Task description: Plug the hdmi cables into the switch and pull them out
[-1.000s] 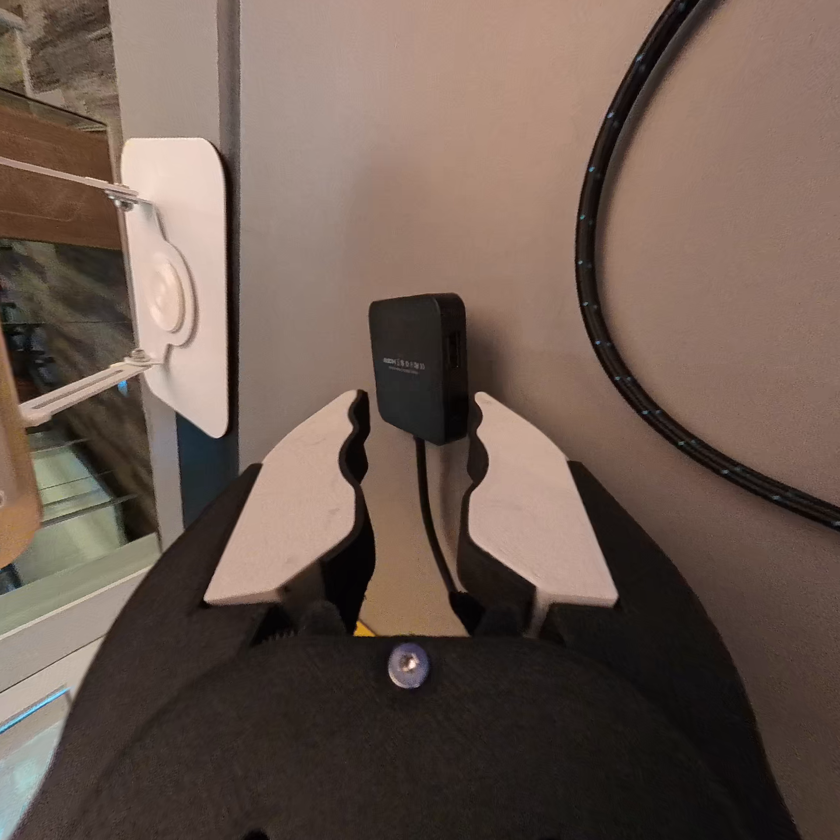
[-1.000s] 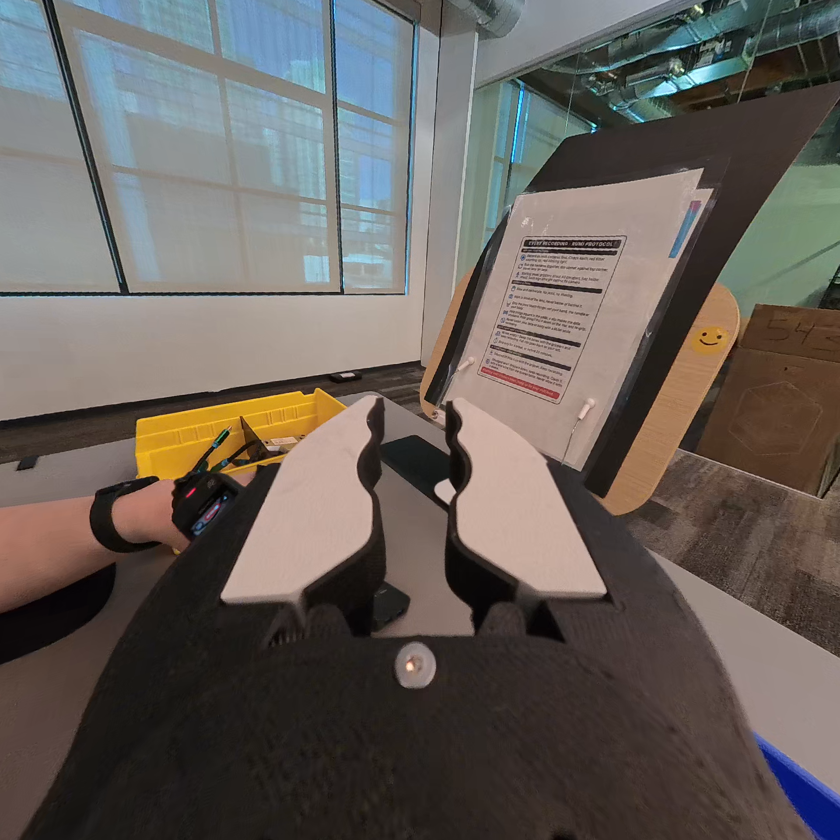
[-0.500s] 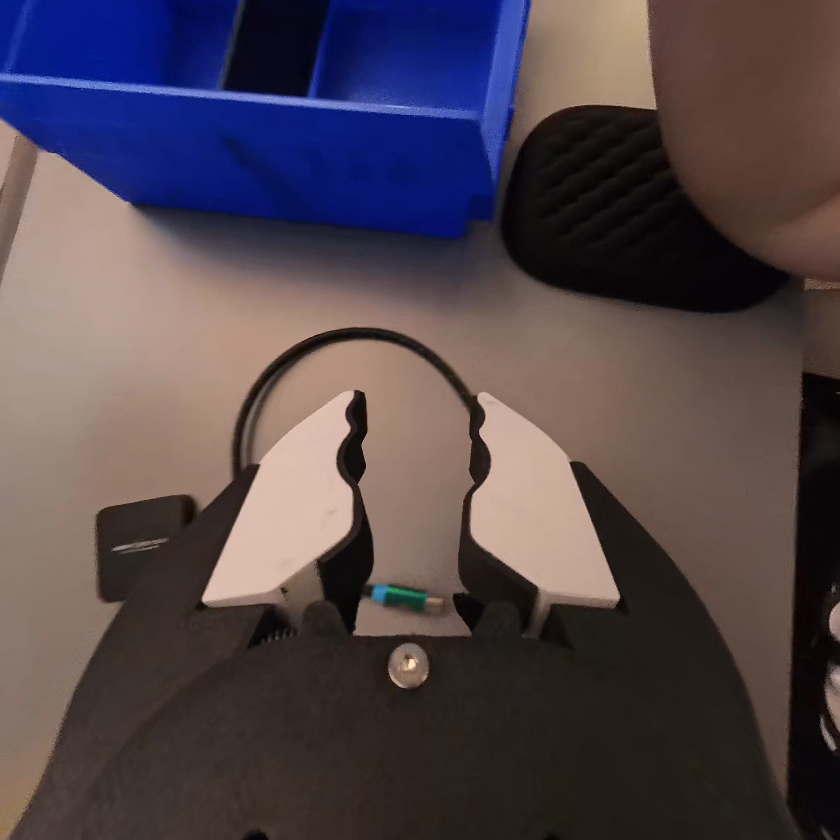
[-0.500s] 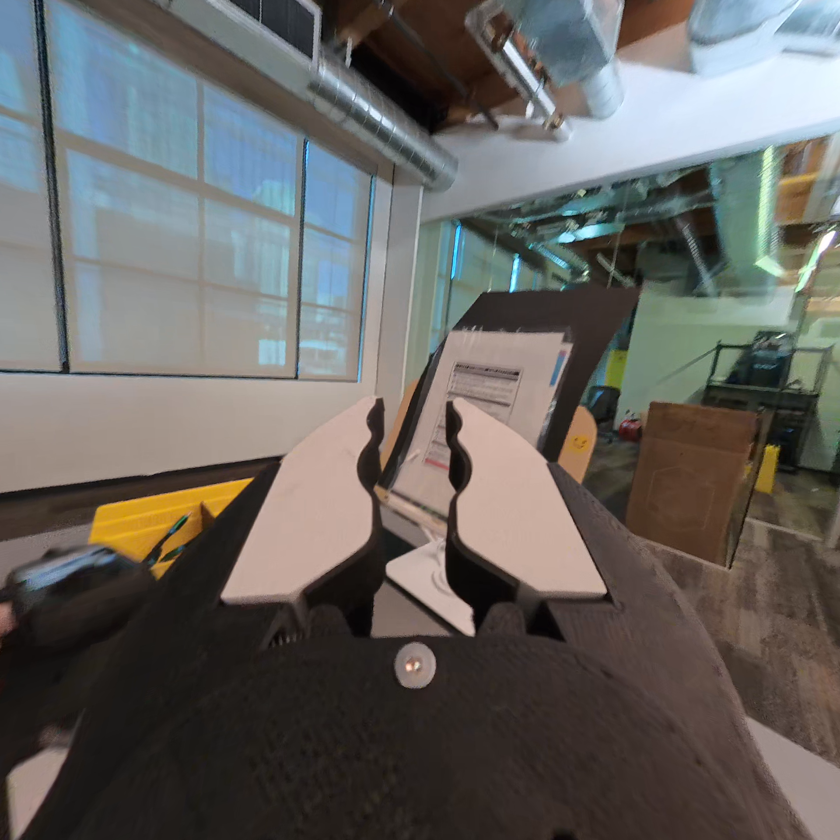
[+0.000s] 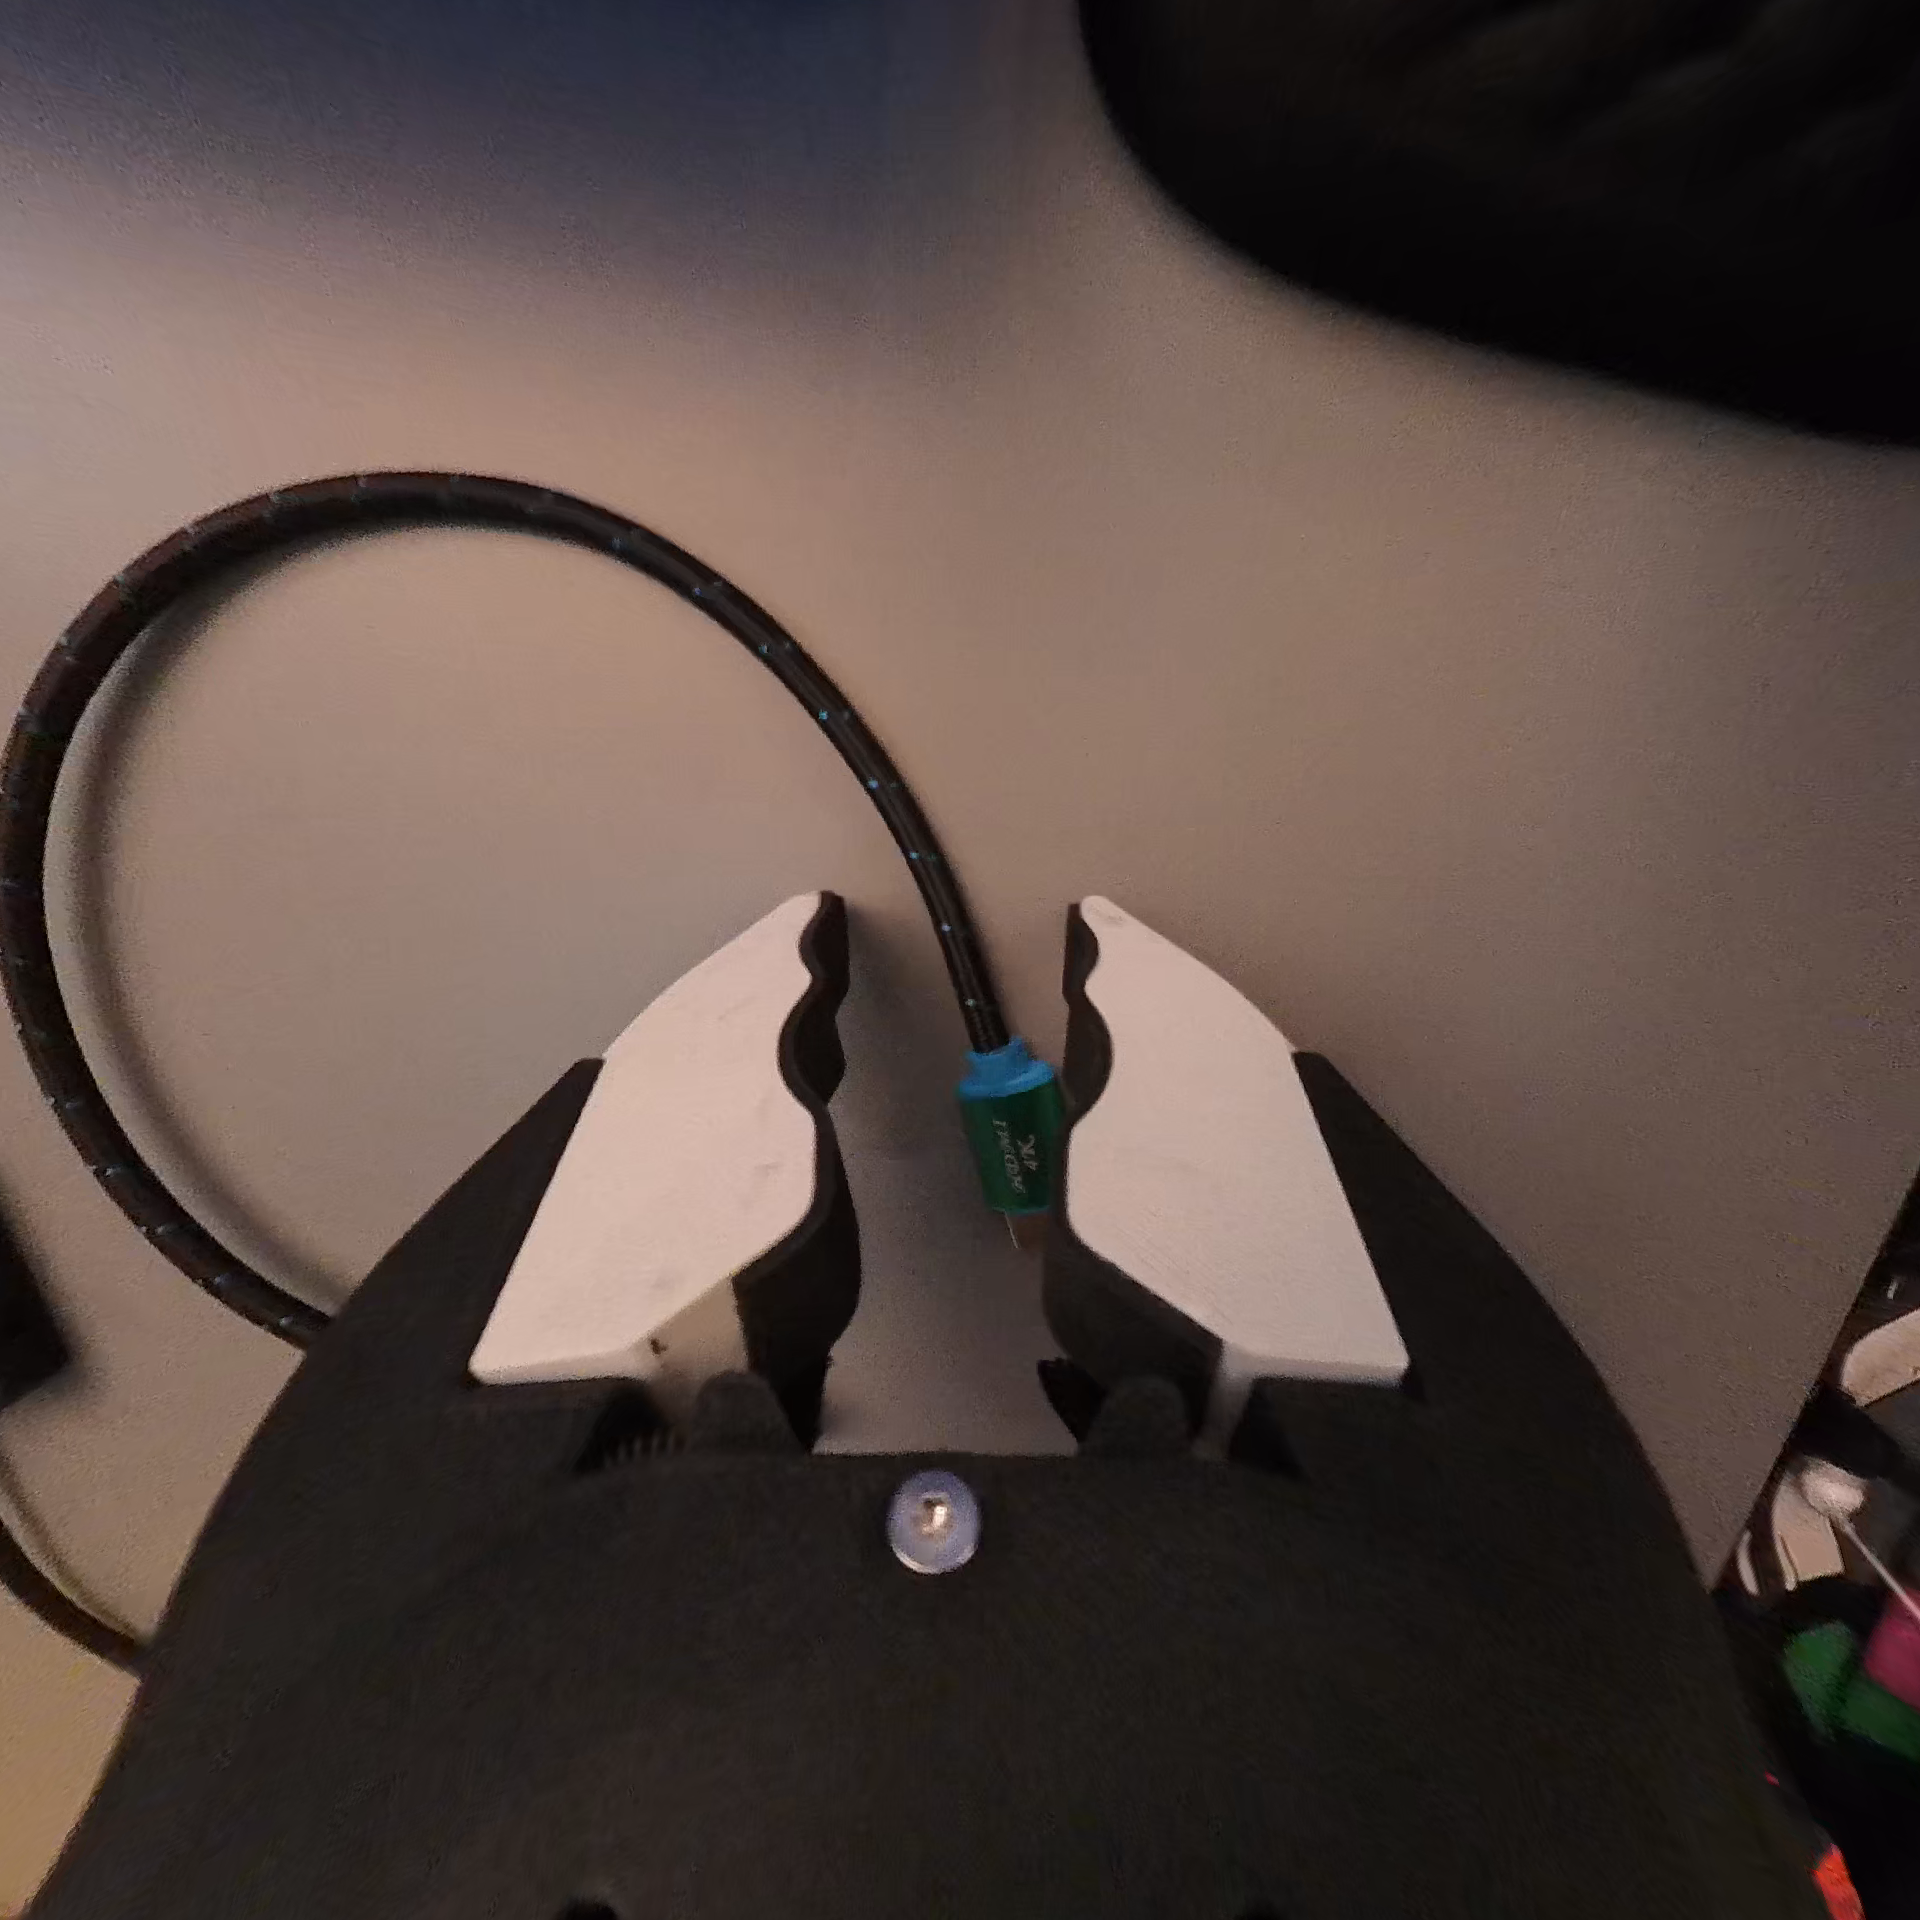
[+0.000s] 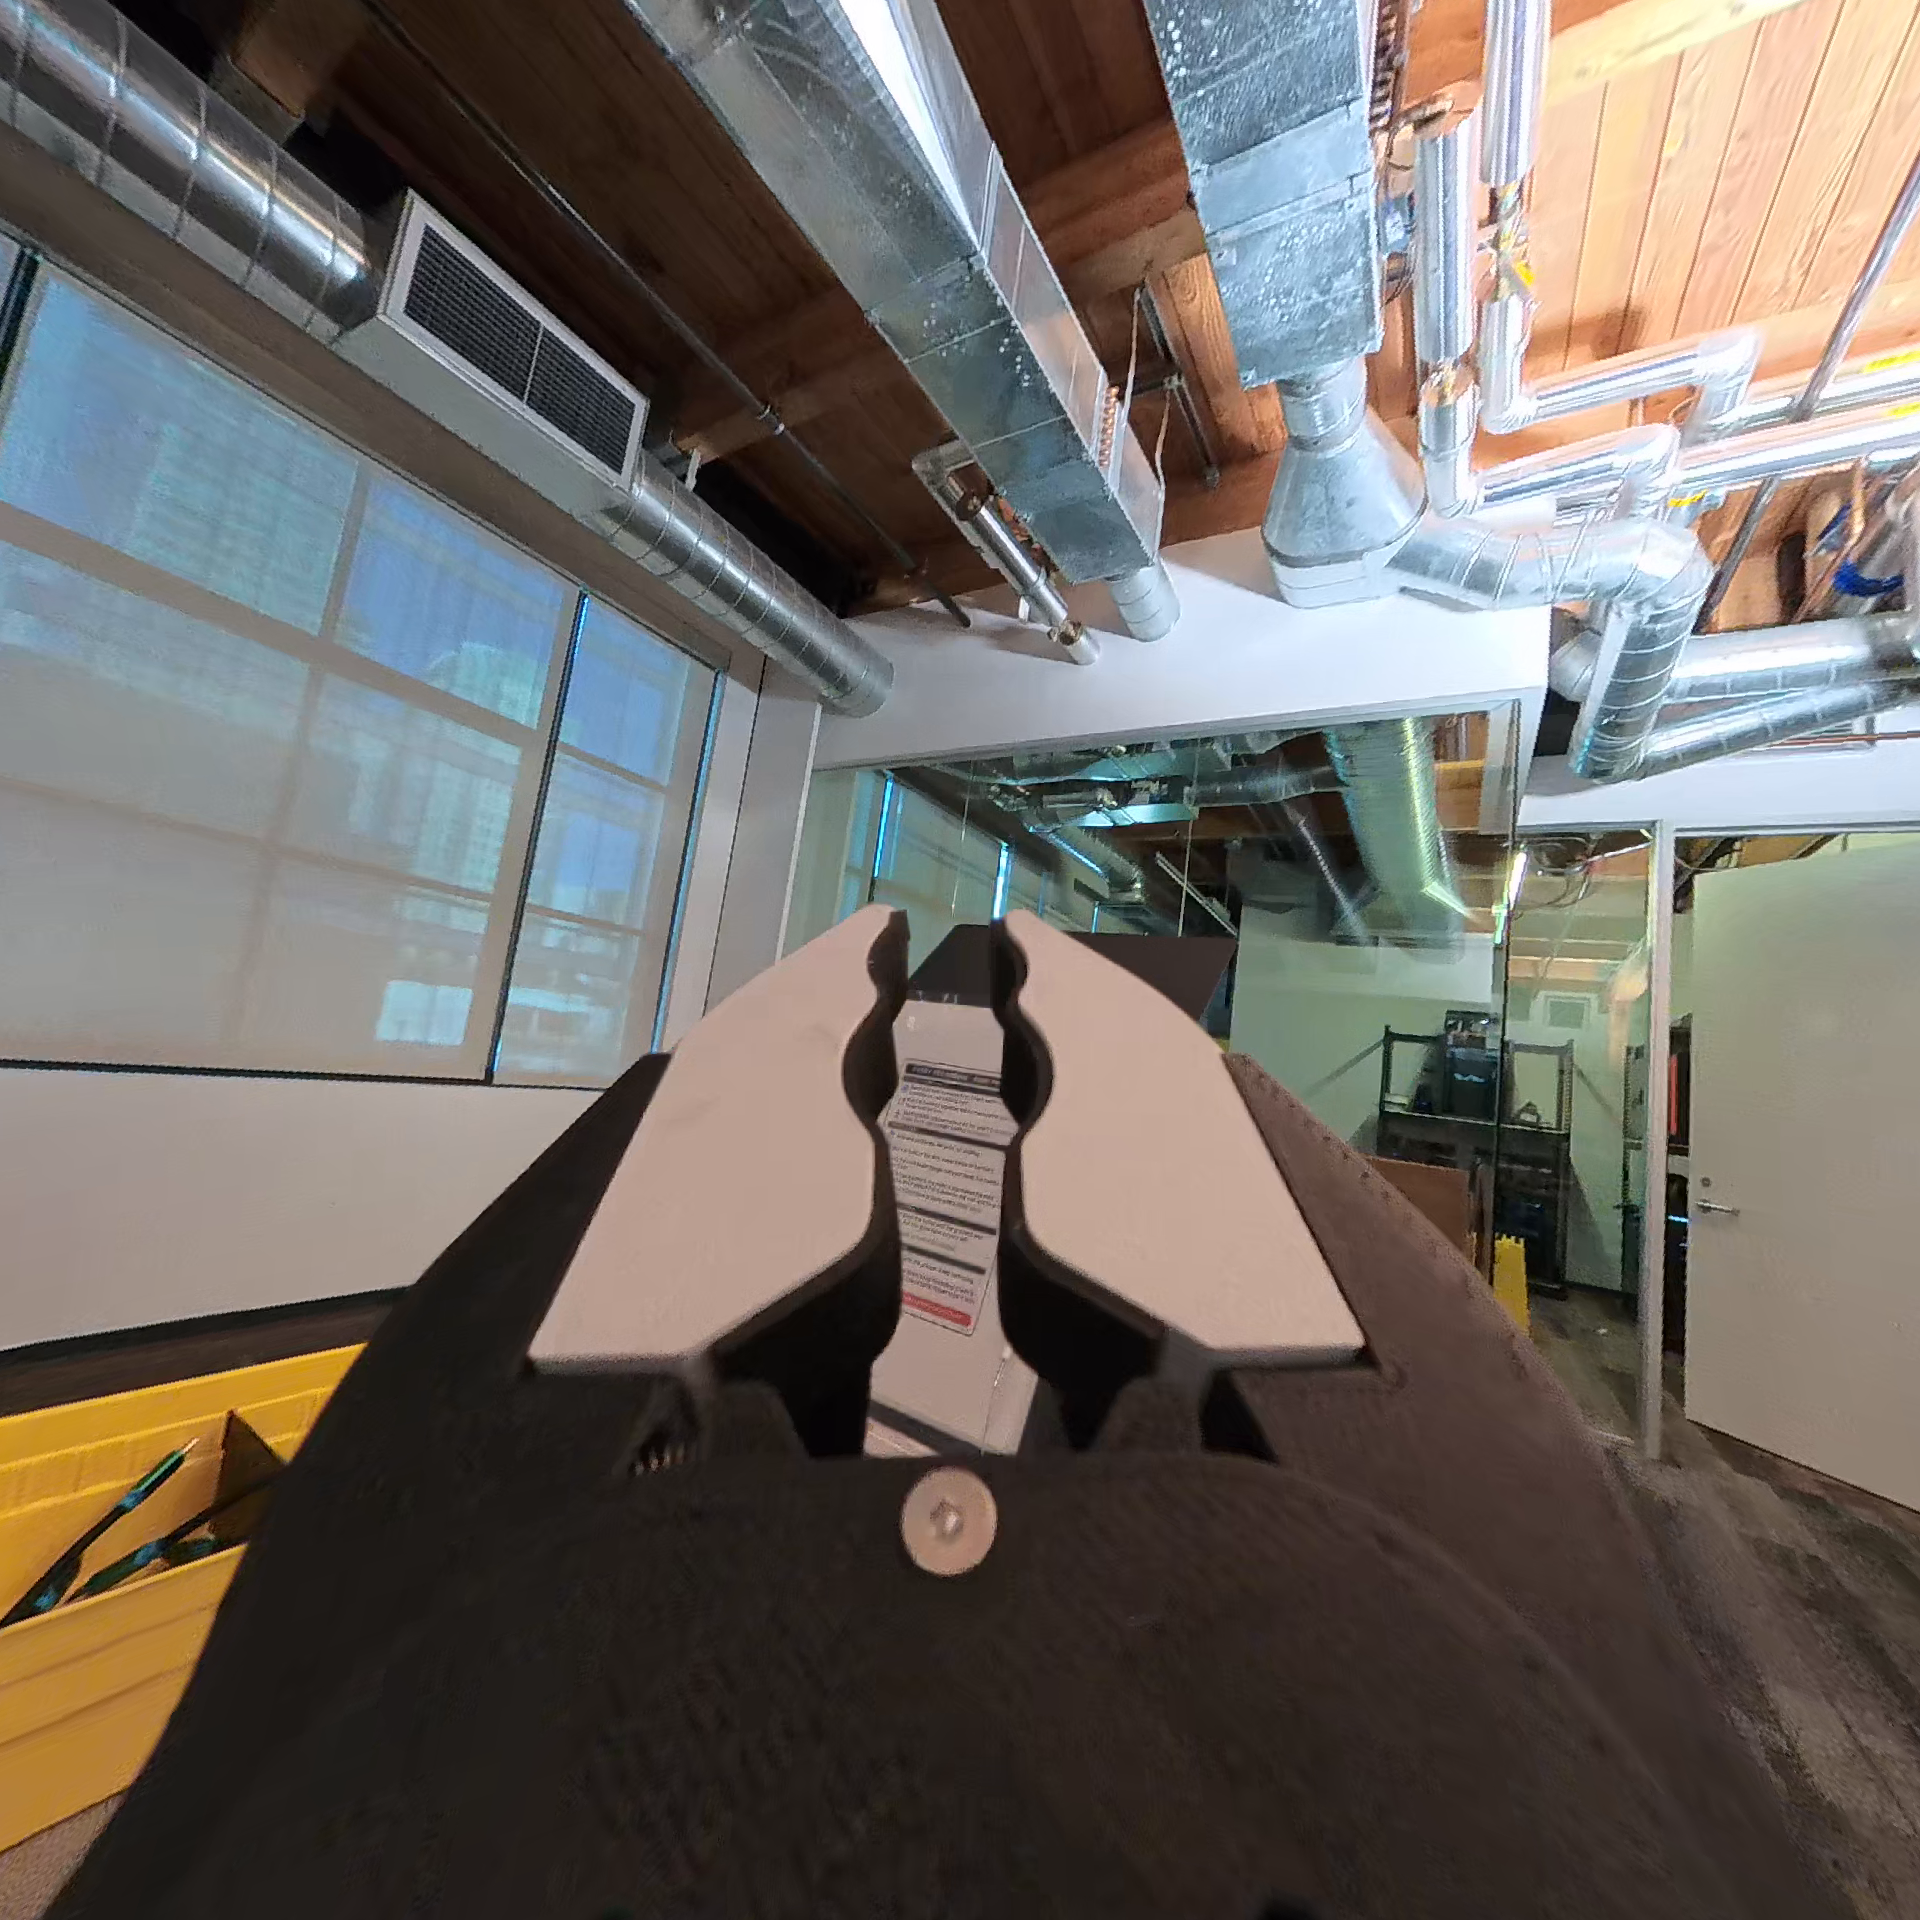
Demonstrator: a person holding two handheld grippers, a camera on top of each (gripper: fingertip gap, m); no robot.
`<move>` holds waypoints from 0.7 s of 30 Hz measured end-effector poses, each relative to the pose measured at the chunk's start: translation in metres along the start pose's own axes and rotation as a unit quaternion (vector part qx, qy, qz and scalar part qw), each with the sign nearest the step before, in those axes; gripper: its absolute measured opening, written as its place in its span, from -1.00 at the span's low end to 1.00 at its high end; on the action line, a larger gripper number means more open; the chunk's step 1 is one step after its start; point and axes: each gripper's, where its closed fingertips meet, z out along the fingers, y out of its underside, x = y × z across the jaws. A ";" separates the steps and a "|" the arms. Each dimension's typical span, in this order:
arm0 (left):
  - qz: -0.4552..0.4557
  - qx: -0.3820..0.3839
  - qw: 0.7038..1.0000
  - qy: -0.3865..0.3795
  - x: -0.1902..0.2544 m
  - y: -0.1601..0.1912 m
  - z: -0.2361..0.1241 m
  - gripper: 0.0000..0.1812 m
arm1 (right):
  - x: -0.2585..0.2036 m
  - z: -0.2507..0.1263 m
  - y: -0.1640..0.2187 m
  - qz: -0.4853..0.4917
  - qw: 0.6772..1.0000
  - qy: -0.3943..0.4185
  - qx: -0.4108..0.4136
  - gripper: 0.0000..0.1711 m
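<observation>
In the left wrist view my left gripper [image 5: 956, 925] is open and low over the grey table [image 5: 1351, 727]. A black braided HDMI cable [image 5: 436, 509] loops round from the left. Its green and blue plug [image 5: 1013, 1143] lies between my fingers, close against the right finger [image 5: 1195, 1143], and is not clamped. A dark corner at the left edge [image 5: 21, 1340] may be the switch. In the right wrist view my right gripper [image 6: 948, 925] is raised, tilted up toward the ceiling, its jaws a narrow gap apart with nothing between them.
A black padded mat [image 5: 1558, 156] lies at the top right of the left wrist view. A yellow bin [image 6: 94, 1621] holding cables stands at the lower left of the right wrist view. A black board with a printed sheet [image 6: 945, 1174] stands behind my right fingers. Some 40 cm of space lies between my two pairs of fingers.
My left gripper has swung from the switch to the table and come down close, so the green plug now lies between its fingers. My right gripper has tilted upward, away from the table.
</observation>
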 end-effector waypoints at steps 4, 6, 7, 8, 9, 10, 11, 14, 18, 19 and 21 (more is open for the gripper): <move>0.033 -0.009 0.999 0.021 0.010 0.002 0.000 -0.91 | 0.002 -0.001 -0.003 0.009 1.000 -0.001 0.008 -0.84; 0.052 -0.027 0.998 0.029 0.009 0.006 -0.001 -0.92 | 0.002 -0.001 -0.003 0.019 1.000 -0.004 0.011 -0.85; 0.058 -0.040 0.997 0.033 0.007 0.010 -0.004 -0.93 | 0.002 -0.001 -0.002 0.022 1.000 -0.007 0.011 -0.86; 0.057 -0.049 0.996 0.040 0.004 0.013 -0.008 -0.93 | 0.001 0.000 -0.001 0.025 1.000 -0.009 0.010 -0.86; 0.049 -0.048 0.996 0.052 0.002 0.014 -0.016 -0.94 | 0.000 0.001 0.001 0.026 1.000 -0.012 0.008 -0.87; 0.037 -0.035 0.996 0.066 -0.001 0.012 -0.025 -0.94 | -0.001 0.002 0.004 0.026 1.000 -0.015 0.004 -0.87; 0.025 -0.017 0.996 0.079 -0.005 0.010 -0.037 -0.94 | -0.002 0.003 0.007 0.026 1.000 -0.017 0.000 -0.87; 0.010 0.041 0.995 0.090 -0.026 0.007 -0.083 -0.94 | -0.002 0.004 0.008 0.005 1.000 -0.008 0.002 -0.88; -0.016 0.118 0.988 0.093 -0.052 0.019 -0.145 -0.94 | -0.052 0.007 0.011 -0.079 0.988 -0.129 -0.018 -0.92; -0.022 0.135 0.986 0.097 -0.056 0.022 -0.157 -0.94 | -0.075 0.004 0.019 -0.084 0.976 -0.198 -0.033 -0.92; -0.031 0.159 0.981 0.102 -0.063 0.027 -0.173 -0.94 | -0.123 -0.010 0.042 -0.084 0.932 -0.344 -0.081 -0.91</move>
